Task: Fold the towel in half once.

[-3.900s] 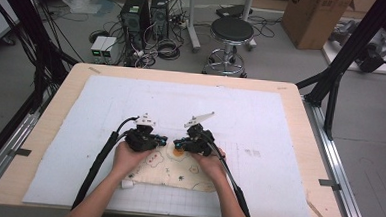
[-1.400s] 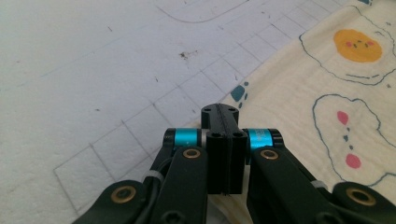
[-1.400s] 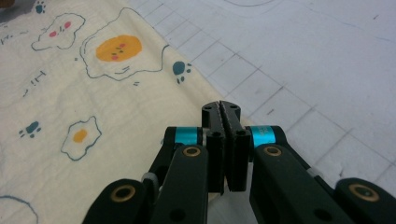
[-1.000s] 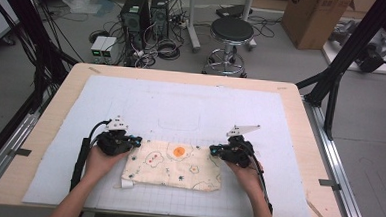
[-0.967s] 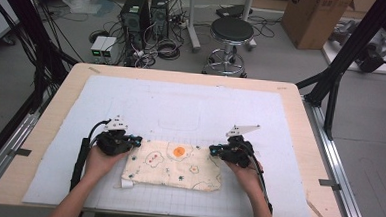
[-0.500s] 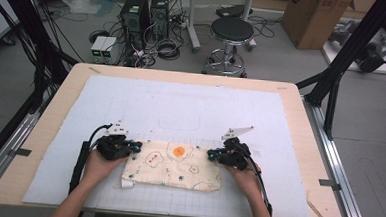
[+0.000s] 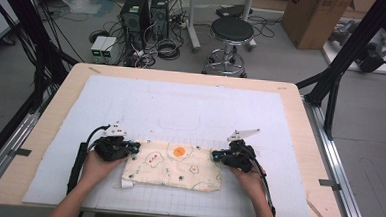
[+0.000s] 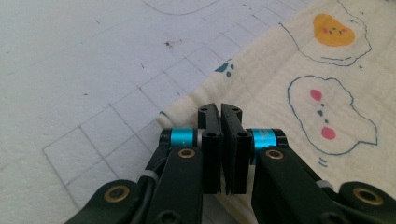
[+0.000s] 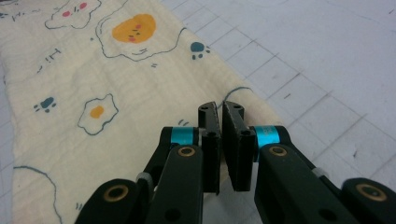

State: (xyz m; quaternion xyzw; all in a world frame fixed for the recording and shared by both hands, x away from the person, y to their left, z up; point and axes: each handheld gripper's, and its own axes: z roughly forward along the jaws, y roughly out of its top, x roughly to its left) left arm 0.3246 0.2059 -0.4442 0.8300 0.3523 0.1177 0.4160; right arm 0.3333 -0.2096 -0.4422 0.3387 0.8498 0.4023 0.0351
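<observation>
From the high view, you're holding the left gripper [image 7: 135, 147] at the upper left corner of the printed cloth [image 7: 173, 165] and the right gripper [image 7: 215, 155] at its upper right corner, and the cloth is lying low in the middle of the frame, spread as a wide band on the white gridded mat [image 7: 181, 108]. In the left gripper view, your jaws are standing together at lower centre, nipping the cloth's edge [image 8: 187, 100], with the orange egg print [image 8: 332, 30] up in the upper right. In the right gripper view, your jaws are likewise pressed together low in the frame, pinching the cloth's border where it meets the mat [image 9: 327, 56], and the pattern is running off to the upper left. So I'm reading it as both top corners being gripped and the cloth already looking doubled into a band; what I'd judge is remaining is the next fold, carrying those corners across, then letting go and smoothing. The near edge is looking slightly wavy, so watch that.
</observation>
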